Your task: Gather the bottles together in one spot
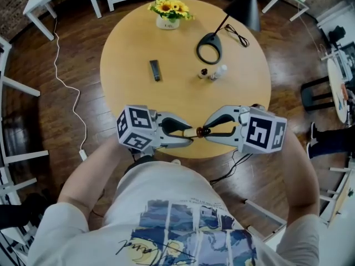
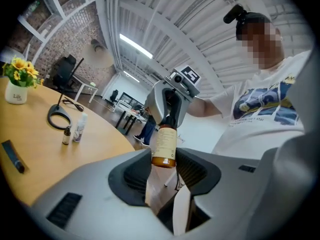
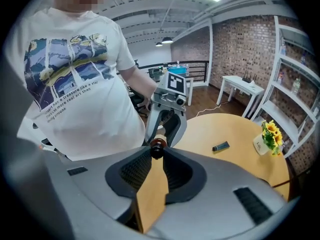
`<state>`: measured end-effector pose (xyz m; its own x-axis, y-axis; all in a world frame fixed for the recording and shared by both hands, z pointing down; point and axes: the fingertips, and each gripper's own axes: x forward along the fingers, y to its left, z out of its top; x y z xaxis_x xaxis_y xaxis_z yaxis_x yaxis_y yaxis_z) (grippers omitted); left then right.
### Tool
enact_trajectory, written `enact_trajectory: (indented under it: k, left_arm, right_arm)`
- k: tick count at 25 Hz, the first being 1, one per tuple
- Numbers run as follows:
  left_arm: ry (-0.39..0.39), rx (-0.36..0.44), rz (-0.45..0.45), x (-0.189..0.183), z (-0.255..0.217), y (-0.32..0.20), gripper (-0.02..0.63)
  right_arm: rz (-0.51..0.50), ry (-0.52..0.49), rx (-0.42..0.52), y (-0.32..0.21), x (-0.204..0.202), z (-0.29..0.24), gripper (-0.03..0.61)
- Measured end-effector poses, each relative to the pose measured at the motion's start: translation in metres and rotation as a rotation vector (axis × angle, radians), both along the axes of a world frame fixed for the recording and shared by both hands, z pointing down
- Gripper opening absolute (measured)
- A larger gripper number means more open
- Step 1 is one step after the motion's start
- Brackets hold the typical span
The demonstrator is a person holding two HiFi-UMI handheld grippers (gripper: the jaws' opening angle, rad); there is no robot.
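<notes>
Amber and cream-labelled, the small round bottle (image 2: 163,143) is the one still out of place. It hangs in the air, lying nearly level, above the near edge of the round pale-wood table (image 1: 177,104) and between my two tools. Its base points into my left gripper (image 2: 163,151) and its dark cap into my right gripper (image 3: 158,148).

The gathering spot looks already chosen. A tiny dark-brown bottle (image 1: 203,72) and a white bottle (image 1: 219,71) stand just beside each other on the far side of the table, next to the black ring-shaped lamp base (image 1: 209,47). I count two of the three bottles I can see as gathered. What I judge is left is to carry the amber one across and set it upright by that pair.

My right fingers are drawn narrow and pinch the cap, and I see no gap on either side of it. My left fingers stand wider, about the width of the bottle's body. The base sits between the ribbed pads (image 2: 187,170) and looks flush against both, so I read that as a grip too, though a light one. Neither gripper touches the table. The flat dark bar (image 1: 155,70) and the white pot of yellow sunflowers (image 1: 168,13) lie well apart from all this.
</notes>
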<state>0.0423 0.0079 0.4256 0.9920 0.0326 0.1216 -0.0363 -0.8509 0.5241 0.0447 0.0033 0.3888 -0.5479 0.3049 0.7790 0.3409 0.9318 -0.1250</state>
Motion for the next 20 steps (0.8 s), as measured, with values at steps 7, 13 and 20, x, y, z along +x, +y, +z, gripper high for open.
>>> enact_trajectory:
  k: [7,13,20]
  left_arm:
    - [-0.214,0.067,-0.293,-0.045,0.036,-0.05,0.16]
    - [-0.368,0.082,-0.371,-0.082,0.062,-0.055,0.16]
    - [-0.388,0.063,-0.389,-0.113,0.074,-0.042,0.16]
  right_arm:
    - [0.154,0.083,0.093,-0.07,0.006,0.024,0.092]
    - [0.308,0.193,0.154,-0.146,0.009,0.058,0.092]
    - [0.399,0.32,0.197,-0.218,-0.011,0.103,0.092]
